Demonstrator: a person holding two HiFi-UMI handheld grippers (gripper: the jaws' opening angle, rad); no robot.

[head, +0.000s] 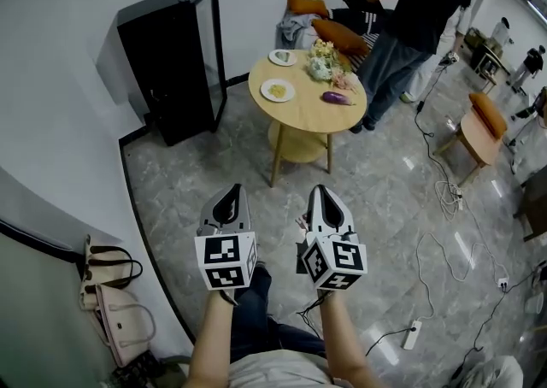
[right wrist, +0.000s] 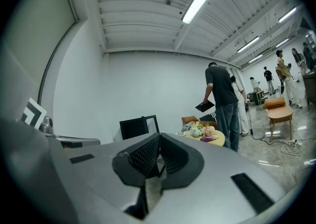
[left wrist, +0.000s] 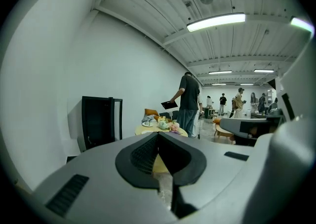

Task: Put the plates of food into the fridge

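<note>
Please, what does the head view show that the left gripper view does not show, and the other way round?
Only the head view: the handbags against the wall, the power strip on the floor, and the marker cubes.
Only the left gripper view: the ceiling lamp, the distant people, and the left hand-held gripper with its jaws together and nothing between them.
Both: the black fridge with its door open, the round table, and the person in the dark shirt.
</note>
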